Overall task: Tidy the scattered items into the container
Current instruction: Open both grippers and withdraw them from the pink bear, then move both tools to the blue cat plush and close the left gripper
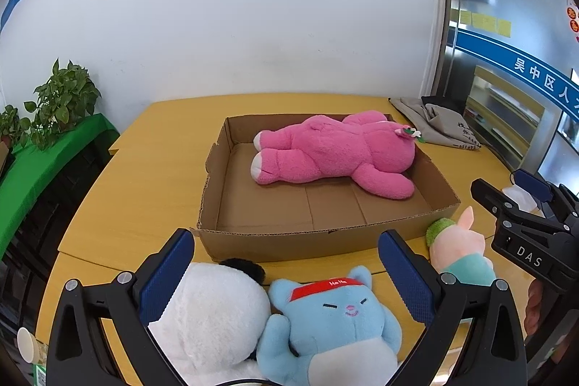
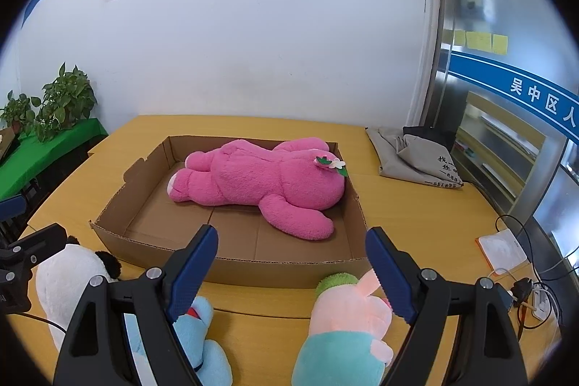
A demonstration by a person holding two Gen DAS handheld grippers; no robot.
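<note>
A shallow cardboard box [image 1: 231, 241] [image 2: 253, 268] sits on the yellow table with a big pink plush bear [image 1: 325, 151] [image 2: 260, 183] lying inside. In front of the box lie a white panda plush [image 1: 213, 317] [image 2: 68, 281], a blue cat plush with a red headband [image 1: 333, 321] [image 2: 202, 342] and a pink-and-teal bunny plush [image 1: 459, 255] [image 2: 343, 324]. My left gripper [image 1: 286, 277] is open above the panda and blue cat. My right gripper [image 2: 291, 270] [image 1: 506, 205] is open above the bunny and the blue cat's edge. Neither holds anything.
A folded grey bag [image 1: 434, 125] [image 2: 412, 158] lies at the table's back right. A white-orange pad [image 2: 503, 250] and cables [image 2: 532, 295] sit at the right edge. Potted plants [image 1: 61, 100] stand on a green shelf [image 1: 54, 154] at left. A paper cup [image 1: 29, 346] is at lower left.
</note>
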